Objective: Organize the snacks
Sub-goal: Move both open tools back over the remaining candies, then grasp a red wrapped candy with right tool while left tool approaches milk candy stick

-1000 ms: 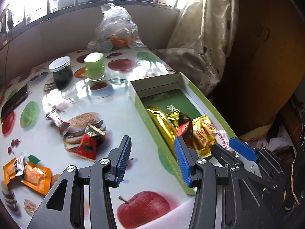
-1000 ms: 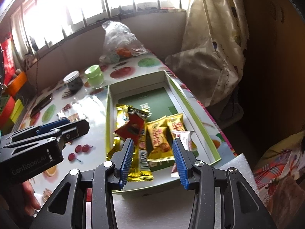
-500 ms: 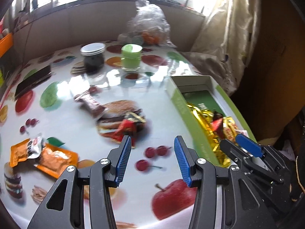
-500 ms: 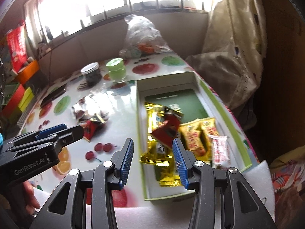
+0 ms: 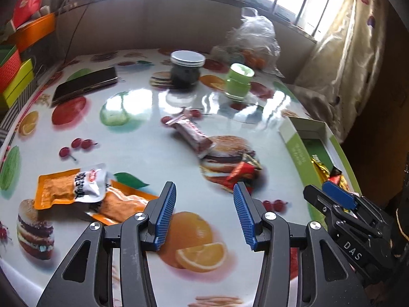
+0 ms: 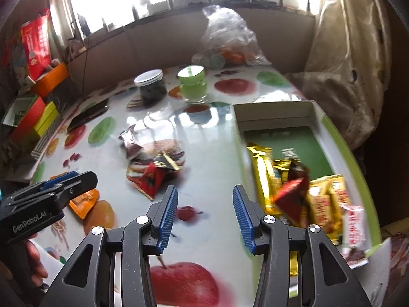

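Note:
My left gripper (image 5: 203, 211) is open over the fruit-print table, nothing between its blue pads. Left of it lie orange snack pouches (image 5: 76, 189); ahead lie a dark red wrapped bar (image 5: 193, 134) and a red-and-gold snack packet (image 5: 240, 172). My right gripper (image 6: 203, 211) hangs over the table beside the green-rimmed box (image 6: 340, 143); its jaws are opening with nothing between them. The red-and-gold packet (image 6: 153, 179) and the dark bar (image 6: 131, 144) lie ahead and left of it. The box holds gold bars (image 6: 263, 168), yellow packets (image 6: 324, 202) and a red packet (image 6: 291, 197).
A dark jar with a white lid (image 5: 186, 70), a green cup (image 5: 239, 80), a clear plastic bag (image 5: 255, 41) and a phone (image 5: 84, 85) stand at the back of the table. Coloured boxes (image 6: 33, 116) sit at the far left. A curtain (image 6: 352, 64) hangs right.
Both grippers have swung left, away from the box and over the table's loose snacks. The right gripper's jaws have spread a little wider.

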Tool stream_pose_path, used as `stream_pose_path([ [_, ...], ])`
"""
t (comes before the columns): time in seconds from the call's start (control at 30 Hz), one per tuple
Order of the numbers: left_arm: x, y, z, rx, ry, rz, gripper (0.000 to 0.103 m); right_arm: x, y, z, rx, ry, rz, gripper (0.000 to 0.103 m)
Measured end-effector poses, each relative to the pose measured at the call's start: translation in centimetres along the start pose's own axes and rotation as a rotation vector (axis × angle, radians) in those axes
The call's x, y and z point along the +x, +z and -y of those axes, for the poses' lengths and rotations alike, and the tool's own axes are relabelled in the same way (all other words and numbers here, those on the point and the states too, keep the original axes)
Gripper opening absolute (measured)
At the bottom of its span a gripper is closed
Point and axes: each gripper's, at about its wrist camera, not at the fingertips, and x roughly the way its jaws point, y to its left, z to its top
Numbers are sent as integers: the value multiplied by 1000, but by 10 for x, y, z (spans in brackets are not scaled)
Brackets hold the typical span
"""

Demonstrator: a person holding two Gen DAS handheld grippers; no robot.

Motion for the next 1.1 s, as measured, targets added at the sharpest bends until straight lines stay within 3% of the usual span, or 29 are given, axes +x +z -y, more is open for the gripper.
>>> stream_pose_path([
  [0.43, 4, 2, -42, -67, 19, -5, 48, 45, 15, -39, -24, 49, -63, 45],
  [1.1, 17, 10, -63, -106, 14, -20, 48, 81, 22, -57, -40, 6, -96, 45],
])
